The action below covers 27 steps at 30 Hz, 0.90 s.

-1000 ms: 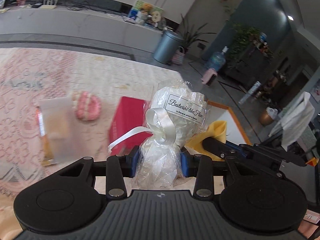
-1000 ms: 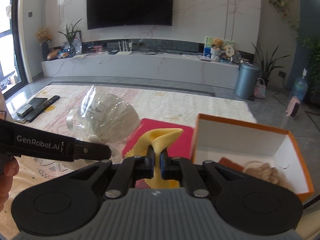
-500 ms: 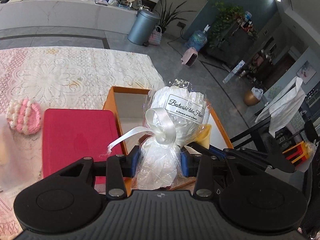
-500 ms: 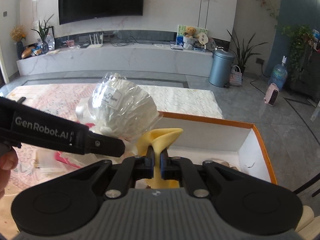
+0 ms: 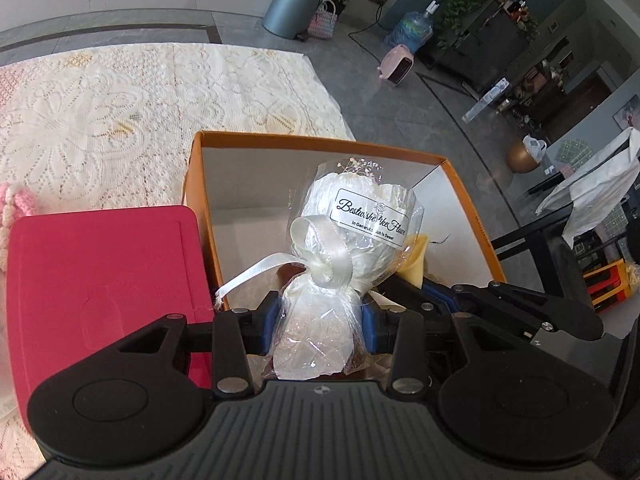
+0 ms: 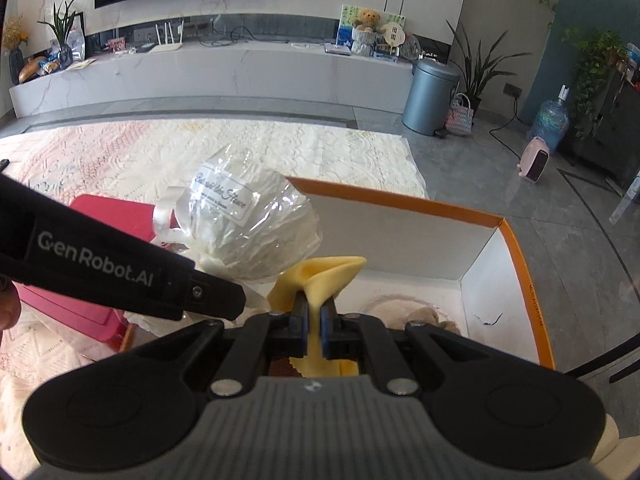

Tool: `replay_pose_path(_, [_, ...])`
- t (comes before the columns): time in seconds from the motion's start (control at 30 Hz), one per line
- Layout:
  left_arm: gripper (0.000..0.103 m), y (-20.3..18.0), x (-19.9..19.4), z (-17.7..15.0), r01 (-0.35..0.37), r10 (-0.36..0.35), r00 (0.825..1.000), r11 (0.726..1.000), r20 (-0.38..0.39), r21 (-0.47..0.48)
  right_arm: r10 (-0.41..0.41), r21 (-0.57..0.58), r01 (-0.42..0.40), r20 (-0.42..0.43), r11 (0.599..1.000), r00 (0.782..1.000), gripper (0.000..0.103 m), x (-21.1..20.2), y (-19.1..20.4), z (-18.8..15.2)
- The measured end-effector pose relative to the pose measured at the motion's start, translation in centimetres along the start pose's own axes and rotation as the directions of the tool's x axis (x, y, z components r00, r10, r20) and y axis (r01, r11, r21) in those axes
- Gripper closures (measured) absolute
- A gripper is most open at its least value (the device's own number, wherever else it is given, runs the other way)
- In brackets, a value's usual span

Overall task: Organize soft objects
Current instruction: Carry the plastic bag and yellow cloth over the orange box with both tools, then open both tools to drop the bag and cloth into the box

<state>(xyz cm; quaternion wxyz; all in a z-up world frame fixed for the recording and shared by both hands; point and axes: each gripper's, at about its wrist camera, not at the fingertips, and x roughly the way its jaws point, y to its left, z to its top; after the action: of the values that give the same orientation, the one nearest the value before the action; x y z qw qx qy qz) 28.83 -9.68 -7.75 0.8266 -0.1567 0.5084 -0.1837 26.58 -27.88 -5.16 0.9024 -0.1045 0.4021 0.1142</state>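
Observation:
My left gripper is shut on a white flower wrapped in clear cellophane with a white ribbon and holds it over the open orange box. The flower also shows in the right wrist view. My right gripper is shut on a folded yellow cloth, also held over the orange box. The cloth peeks out behind the flower in the left wrist view. A beige knitted item lies inside the box.
A red flat box lies left of the orange box on a lace tablecloth. A pink knitted item sits at the far left. The table edge and grey floor lie beyond the box.
Both grippers have moved right with their loads, from over the red box and tablecloth to over the open orange box. Both stay shut.

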Motion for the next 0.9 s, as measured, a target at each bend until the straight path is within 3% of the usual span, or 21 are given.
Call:
replay_pose_path(0.33, [0.052, -1.4, 1.7, 0.4, -0.076, 0.078, 0.997, 0.996, -0.025, 0.052, -0.015, -0.004, 0.015, -0.062, 1.000, 0.998, 0.100, 2.5, -0.7, -1.1])
replay_pose_path(0.6, [0.020, -1.6, 0.6, 0.2, -0.041, 0.039, 0.999, 0.998, 0.039, 0.057, -0.019, -0.010, 0.018, -0.075, 1.000, 0.997, 0.099, 2.7, -1.2, -1.4])
replay_pose_path(0.8, [0.020, -1.8, -0.7, 0.0, -0.046, 0.041, 0.997, 0.997, 0.071, 0.065, -0.017, -0.018, 0.015, -0.092, 1.000, 0.996, 0.097, 3.0, -1.0, -1.7])
replay_pose_path(0.9, [0.020, -2.0, -1.1, -0.3, -0.067, 0.060, 0.994, 0.994, 0.087, 0.087, -0.015, -0.016, 0.013, -0.099, 1.000, 0.995, 0.090, 3.0, -0.9, -1.6])
